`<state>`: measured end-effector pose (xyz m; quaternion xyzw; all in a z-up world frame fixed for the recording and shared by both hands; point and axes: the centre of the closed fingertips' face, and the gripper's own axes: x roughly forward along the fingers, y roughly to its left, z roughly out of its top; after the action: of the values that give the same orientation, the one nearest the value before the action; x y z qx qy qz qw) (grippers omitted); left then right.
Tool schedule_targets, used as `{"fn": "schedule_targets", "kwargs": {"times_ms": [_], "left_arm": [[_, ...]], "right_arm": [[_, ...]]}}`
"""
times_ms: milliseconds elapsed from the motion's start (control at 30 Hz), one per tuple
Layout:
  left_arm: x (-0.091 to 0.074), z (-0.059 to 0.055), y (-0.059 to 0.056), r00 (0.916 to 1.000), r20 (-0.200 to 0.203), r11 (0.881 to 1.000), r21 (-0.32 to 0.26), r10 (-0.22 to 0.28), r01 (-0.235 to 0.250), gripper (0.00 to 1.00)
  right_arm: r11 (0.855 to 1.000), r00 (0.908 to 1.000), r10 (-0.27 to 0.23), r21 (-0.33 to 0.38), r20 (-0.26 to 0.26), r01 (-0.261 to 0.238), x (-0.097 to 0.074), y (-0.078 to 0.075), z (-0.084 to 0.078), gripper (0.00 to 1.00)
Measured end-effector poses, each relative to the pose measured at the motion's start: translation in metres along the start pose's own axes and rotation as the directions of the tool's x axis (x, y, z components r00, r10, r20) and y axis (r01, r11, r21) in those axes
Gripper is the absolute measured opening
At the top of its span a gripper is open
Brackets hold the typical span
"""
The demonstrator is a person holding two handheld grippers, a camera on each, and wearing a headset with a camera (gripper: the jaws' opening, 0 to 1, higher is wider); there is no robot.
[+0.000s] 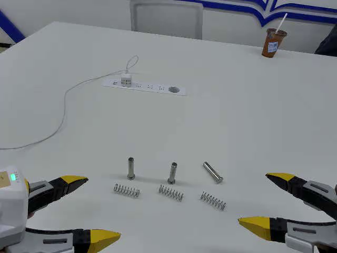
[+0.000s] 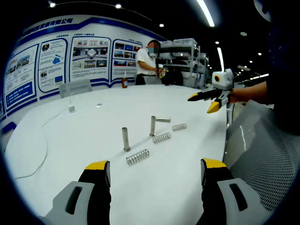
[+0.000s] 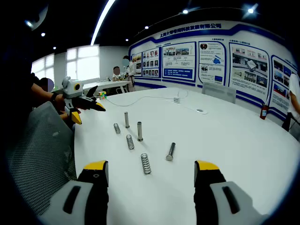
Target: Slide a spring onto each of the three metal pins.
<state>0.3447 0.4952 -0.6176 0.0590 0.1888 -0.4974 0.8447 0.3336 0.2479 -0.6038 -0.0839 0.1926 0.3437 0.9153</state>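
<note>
Three metal pins sit in a row on the white table [image 1: 221,110]: the left pin [image 1: 130,167] and the middle pin [image 1: 172,172] stand upright, and the right pin [image 1: 212,172] lies on its side. In front of each lies a spring: left spring [image 1: 127,190], middle spring [image 1: 171,193], right spring [image 1: 212,200]. My left gripper [image 1: 92,211] is open at the lower left, apart from the springs. My right gripper [image 1: 266,200] is open at the lower right. The left gripper view has the left pin [image 2: 125,139] and left spring [image 2: 138,157] ahead of the open left gripper [image 2: 155,172]. The right gripper view has the lying pin [image 3: 170,152] and right spring [image 3: 146,163] ahead of the open right gripper [image 3: 149,172].
A white power strip [image 1: 144,86] with a plugged-in charger and a trailing cable [image 1: 63,110] lies farther back on the table. A brown drink cup [image 1: 273,42] with a straw stands at the far right. A chair [image 1: 166,17] is at the far edge. People stand in the background.
</note>
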Motion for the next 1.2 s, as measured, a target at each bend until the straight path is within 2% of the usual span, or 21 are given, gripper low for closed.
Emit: {"fn": "schedule_targets", "kwargs": {"times_ms": [400,1200], "left_arm": [[0.0007,-0.0002,0.0002,1.0,0.0,1.0,-0.006,0.003,-0.003,0.79],[0.0015,-0.003,0.0012,1.0,-0.004,1.0,-0.012,0.004,-0.004,0.79]], "right_arm": [[1.0,1.0,-0.004,0.008,-0.001,0.004,0.0005,-0.0037,-0.0023,0.75],[1.0,0.9999,-0.009,0.013,-0.014,0.009,0.0012,-0.0017,-0.0051,0.74]]}}
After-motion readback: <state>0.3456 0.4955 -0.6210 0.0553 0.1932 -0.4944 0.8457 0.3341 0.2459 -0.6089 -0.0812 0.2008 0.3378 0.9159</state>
